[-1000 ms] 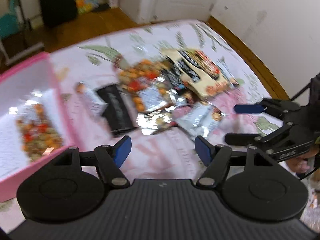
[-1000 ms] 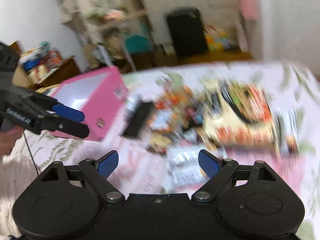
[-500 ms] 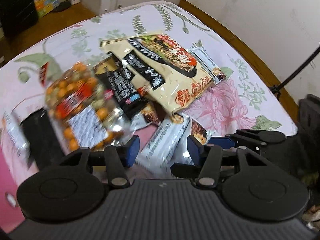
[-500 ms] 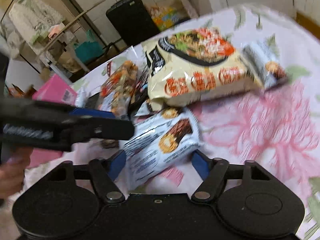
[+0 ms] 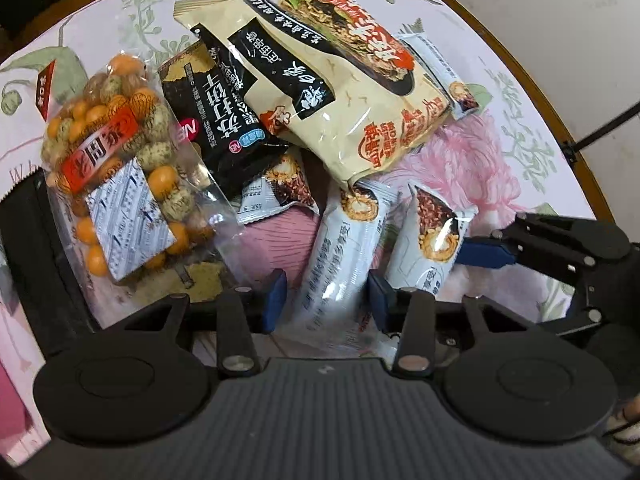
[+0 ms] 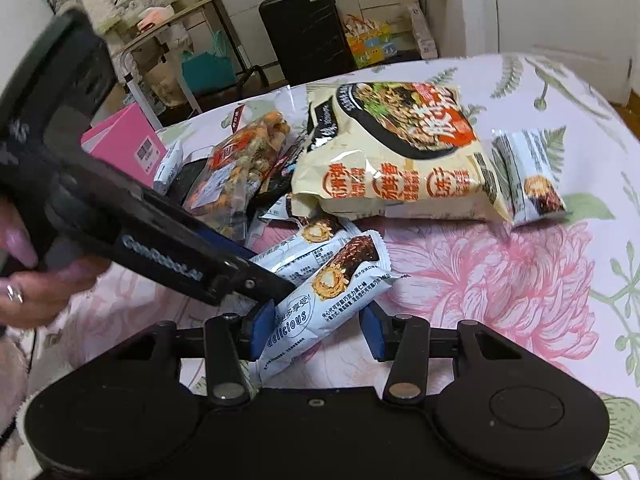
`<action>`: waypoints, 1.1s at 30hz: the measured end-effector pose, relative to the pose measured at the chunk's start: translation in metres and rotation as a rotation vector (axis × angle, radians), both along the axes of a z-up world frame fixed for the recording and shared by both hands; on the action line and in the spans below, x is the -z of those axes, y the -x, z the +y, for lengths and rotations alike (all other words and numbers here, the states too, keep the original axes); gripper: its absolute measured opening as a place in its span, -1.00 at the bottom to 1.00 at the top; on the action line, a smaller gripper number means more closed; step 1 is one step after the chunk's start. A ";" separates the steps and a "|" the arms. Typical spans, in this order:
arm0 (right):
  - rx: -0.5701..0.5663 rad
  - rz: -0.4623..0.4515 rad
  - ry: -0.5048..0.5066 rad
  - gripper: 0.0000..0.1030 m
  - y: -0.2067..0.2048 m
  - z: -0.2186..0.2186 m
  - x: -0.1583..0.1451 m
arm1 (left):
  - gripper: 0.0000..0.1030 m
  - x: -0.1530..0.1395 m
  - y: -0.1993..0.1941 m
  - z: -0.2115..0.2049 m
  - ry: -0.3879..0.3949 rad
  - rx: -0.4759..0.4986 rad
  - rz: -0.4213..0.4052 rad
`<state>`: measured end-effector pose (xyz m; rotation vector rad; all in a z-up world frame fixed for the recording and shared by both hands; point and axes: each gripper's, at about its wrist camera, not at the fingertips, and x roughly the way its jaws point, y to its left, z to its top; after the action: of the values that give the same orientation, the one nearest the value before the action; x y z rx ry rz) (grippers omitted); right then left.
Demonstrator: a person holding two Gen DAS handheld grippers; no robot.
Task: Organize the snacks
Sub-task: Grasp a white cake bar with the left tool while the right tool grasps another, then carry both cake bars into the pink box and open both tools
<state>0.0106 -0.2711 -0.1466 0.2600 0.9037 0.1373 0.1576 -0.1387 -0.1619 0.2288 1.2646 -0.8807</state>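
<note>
Since the snacks lie in one heap, my left gripper (image 5: 326,300) and right gripper (image 6: 316,334) are each closing, still narrowly apart, around a separate white bar (image 5: 344,256) (image 6: 320,312) at the heap's 6 o'clock edge.

The noodle bag (image 5: 340,80) is covering part of the black cracker packet (image 5: 216,128) and a white bar (image 5: 276,192). The left gripper (image 6: 276,280) is hiding the lower end of another white bar (image 6: 304,252), and the pink box (image 6: 128,144) is disappearing behind it near the worktop's far left edge.
</note>
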 end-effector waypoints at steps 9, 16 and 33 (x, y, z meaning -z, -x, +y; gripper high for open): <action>0.058 0.023 -0.175 -0.21 0.011 -0.008 0.006 | -0.50 -0.008 0.020 -0.001 0.006 0.007 -0.051; 0.051 0.110 -0.238 -0.23 0.016 -0.004 -0.004 | -0.49 -0.024 0.024 0.032 0.043 -0.110 0.052; -0.217 0.174 -0.111 -0.45 -0.023 0.045 -0.059 | -0.49 -0.077 0.038 0.158 0.013 -0.317 0.072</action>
<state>0.0337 -0.2257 -0.0881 0.2790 1.0979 0.3712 0.1194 0.0194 -0.0852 -0.0153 1.3182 -0.6280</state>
